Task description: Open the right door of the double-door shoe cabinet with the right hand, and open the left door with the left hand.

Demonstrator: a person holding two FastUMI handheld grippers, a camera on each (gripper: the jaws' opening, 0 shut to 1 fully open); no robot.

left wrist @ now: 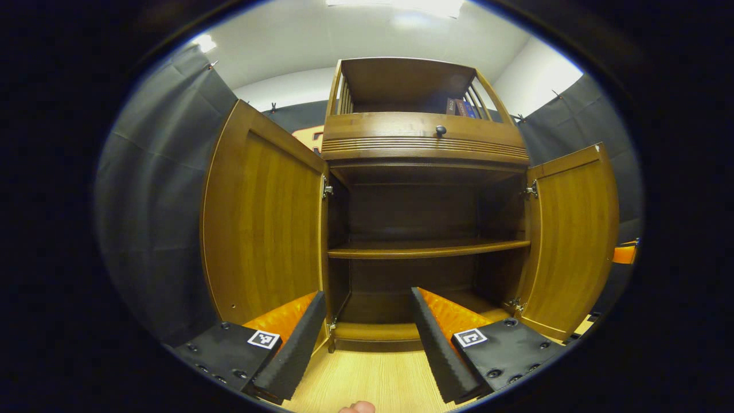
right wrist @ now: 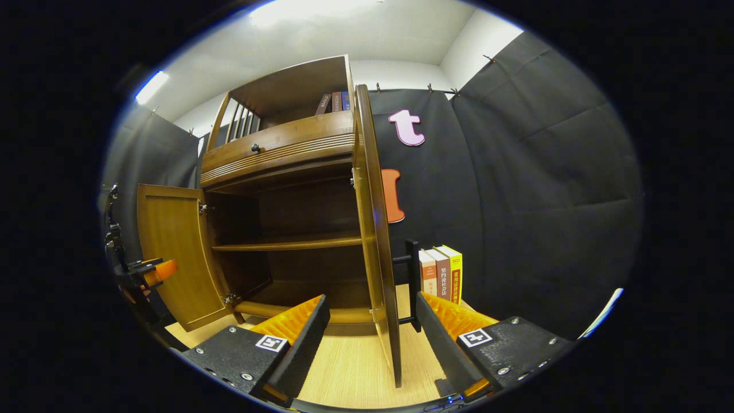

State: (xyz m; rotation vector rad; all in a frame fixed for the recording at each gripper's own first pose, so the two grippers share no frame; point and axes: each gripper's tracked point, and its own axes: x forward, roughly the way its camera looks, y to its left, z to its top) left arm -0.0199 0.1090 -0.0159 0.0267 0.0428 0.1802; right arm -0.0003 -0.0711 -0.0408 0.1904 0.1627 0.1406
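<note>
Both doors of the shoe cabinet (left wrist: 424,172) on the table (left wrist: 367,378) stand open.
Your left tongs (left wrist: 367,338) and right tongs (right wrist: 371,344) gape wide, empty; the right door's (right wrist: 375,241) edge stands between the right fingers. These stiff hinged panels likely swing lightly; grip the free edge.

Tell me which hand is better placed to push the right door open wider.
Right. The right door stands edge-on between the open jaws of the right gripper. The left gripper faces the shelf, with that door far off to one side.
</note>
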